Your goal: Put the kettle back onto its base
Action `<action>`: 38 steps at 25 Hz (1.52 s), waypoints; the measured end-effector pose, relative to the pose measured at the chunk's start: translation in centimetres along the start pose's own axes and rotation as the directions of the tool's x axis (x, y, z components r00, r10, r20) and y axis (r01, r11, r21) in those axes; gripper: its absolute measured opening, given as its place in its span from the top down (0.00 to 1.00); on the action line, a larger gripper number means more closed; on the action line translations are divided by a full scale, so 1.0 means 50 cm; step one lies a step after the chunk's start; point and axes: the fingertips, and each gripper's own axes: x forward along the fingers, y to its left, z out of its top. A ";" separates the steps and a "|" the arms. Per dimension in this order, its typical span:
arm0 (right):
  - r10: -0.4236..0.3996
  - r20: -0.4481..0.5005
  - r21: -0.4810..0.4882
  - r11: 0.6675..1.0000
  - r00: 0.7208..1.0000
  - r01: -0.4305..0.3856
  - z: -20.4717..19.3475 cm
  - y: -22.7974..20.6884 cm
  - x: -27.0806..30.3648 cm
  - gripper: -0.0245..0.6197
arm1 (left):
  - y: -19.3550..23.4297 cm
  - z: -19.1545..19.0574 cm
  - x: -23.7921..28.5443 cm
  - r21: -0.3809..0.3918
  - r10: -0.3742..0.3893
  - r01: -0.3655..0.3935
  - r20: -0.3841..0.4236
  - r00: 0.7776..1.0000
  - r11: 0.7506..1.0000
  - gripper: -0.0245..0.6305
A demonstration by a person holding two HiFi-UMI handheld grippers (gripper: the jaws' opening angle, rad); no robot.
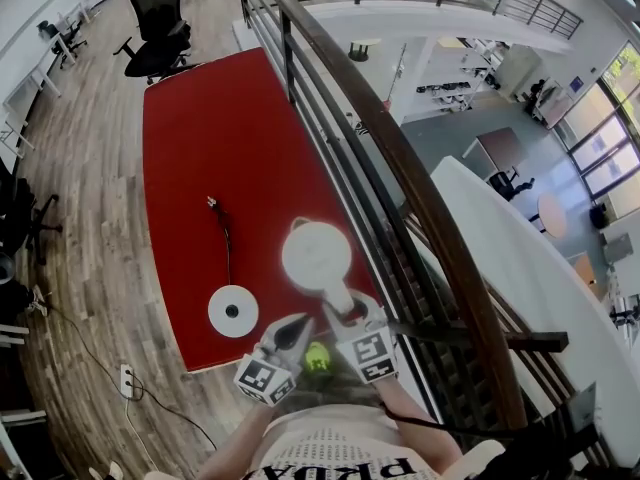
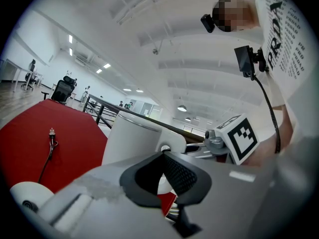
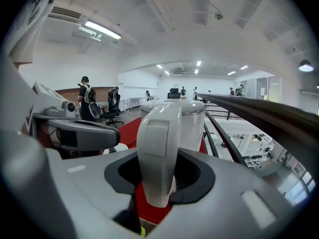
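Glossy white plastic kettle (image 1: 316, 255), matt red table (image 1: 200, 138), wooden floor (image 1: 80, 218).

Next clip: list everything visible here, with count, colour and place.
kettle: one, white, over the table's near end, right of the base, handle towards the person
base: one, white disc, near edge of the table, nothing on it
cord: one, black, runs from the base up the table
table: one, red top
office chairs: at least two, black, past the table's far end
railing: one, dark, along the table's right side
power strip: one, white, on the wood floor left of the person
left gripper: one, grey, jaws together and empty, just left of the kettle's handle
right gripper: one, grey, closed on the kettle's handle
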 end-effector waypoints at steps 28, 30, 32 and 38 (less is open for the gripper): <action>0.022 0.053 0.042 0.999 0.998 -0.024 -0.011 -0.014 0.011 0.76 | -0.004 0.004 0.010 0.027 -0.007 0.006 0.012 1.000 1.000 0.97; 0.017 0.071 0.043 0.999 0.997 -0.020 -0.006 -0.018 0.010 0.76 | -0.003 0.009 0.006 0.028 -0.001 0.001 0.013 1.000 1.000 0.97; 0.008 0.098 0.046 0.999 0.995 -0.013 0.007 -0.025 0.009 0.76 | 0.001 0.018 0.001 0.028 0.007 -0.007 0.015 1.000 1.000 0.97; -0.015 0.176 0.066 0.998 0.984 0.003 0.045 -0.067 0.014 0.77 | 0.009 0.029 0.002 0.050 0.012 -0.014 0.036 0.999 0.999 0.97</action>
